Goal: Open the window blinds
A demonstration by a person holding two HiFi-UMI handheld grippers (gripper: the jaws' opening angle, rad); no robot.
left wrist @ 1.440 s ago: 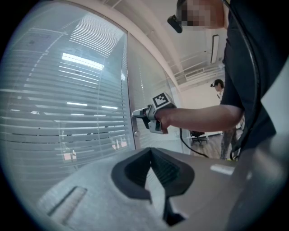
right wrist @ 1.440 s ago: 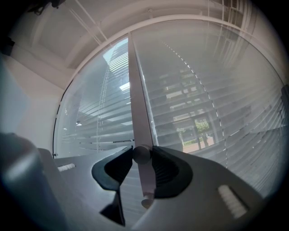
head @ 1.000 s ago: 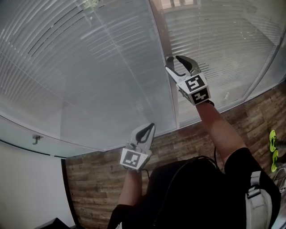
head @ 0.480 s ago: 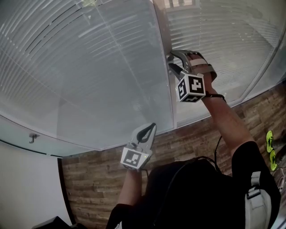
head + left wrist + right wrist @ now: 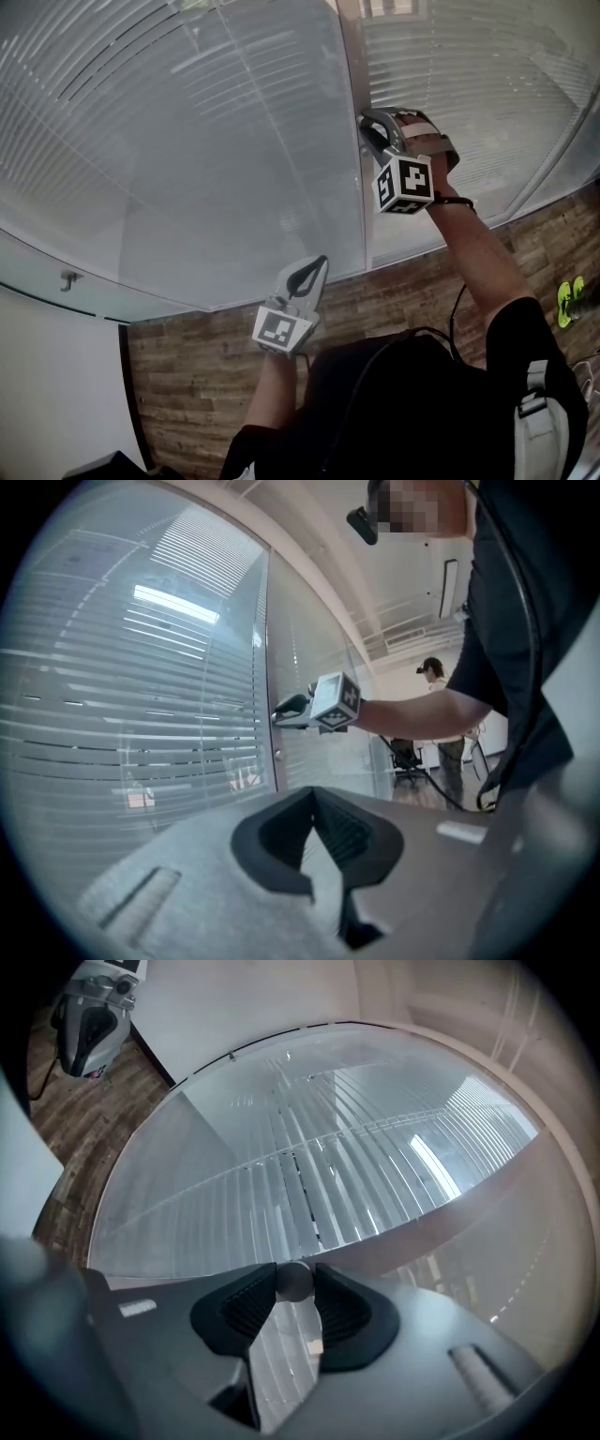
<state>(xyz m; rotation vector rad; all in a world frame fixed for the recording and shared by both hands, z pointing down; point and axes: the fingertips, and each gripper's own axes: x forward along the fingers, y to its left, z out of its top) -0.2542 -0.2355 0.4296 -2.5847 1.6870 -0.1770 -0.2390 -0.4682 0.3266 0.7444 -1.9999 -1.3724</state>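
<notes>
Knob (image 5: pixel 293 1280) on the post (image 5: pixel 351 56) between the blinds (image 5: pixel 169 141) sits pinched in your right gripper (image 5: pixel 367 131). Your left gripper (image 5: pixel 317 266) hangs low, jaws together (nothing in it). Twist gently, or the smooth knob may slip out.

Knob (image 5: pixel 293 1281): only a rounded grey end shows between the pads of the right claw (image 5: pixel 295 1288); in the head view that claw covers it entirely.
Blinds (image 5: pixel 187 141): cut off by the head view's top and left edges.
Green object (image 5: pixel 566 302): cropped at the right edge; cannot tell what it is.
Wall fitting (image 5: pixel 67 278): lower left, too small to tell.
Person (image 5: pixel 439 719): 1 small figure, right of centre in the left gripper view, indistinct.
</notes>
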